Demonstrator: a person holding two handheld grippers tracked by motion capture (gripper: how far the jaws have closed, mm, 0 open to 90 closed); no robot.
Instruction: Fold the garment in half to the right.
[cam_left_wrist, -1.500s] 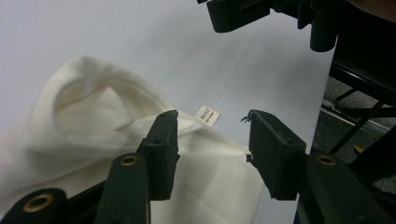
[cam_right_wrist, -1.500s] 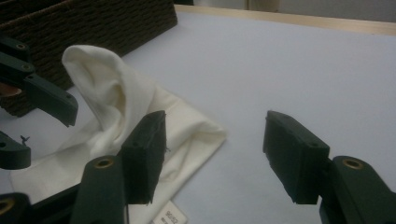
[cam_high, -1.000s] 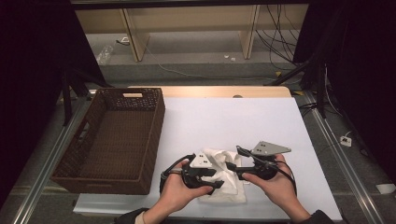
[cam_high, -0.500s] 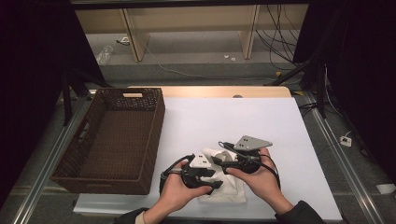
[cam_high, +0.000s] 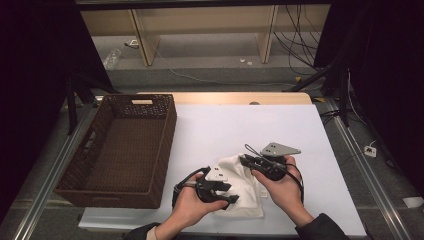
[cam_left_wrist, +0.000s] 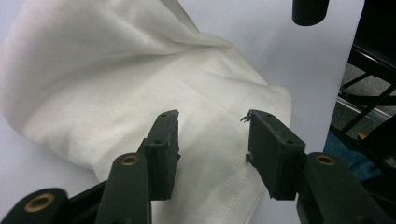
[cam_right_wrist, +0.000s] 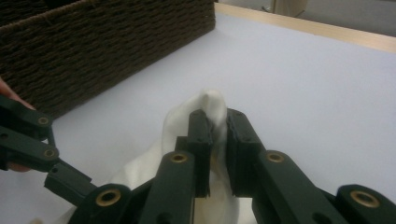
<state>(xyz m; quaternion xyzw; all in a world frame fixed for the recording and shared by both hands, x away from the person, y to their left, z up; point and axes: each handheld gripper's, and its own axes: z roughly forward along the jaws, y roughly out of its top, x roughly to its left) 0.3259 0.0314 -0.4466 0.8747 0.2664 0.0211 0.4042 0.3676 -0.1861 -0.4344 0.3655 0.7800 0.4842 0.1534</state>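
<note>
My right gripper (cam_right_wrist: 215, 140) has just closed, pinching a raised fold of the cloth (cam_right_wrist: 205, 105). My left gripper (cam_left_wrist: 212, 135) stands apart over the cloth, beside the basket (cam_high: 120, 145).

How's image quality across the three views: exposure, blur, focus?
High view: dark at both sides, the table evenly lit, white cloth near blown out, all slightly soft. Left gripper view: cloth bright with soft fold shadows, open left gripper sharp. Right gripper view: right gripper, just closed on the cloth, sharp; basket dark, weave legible.
</note>
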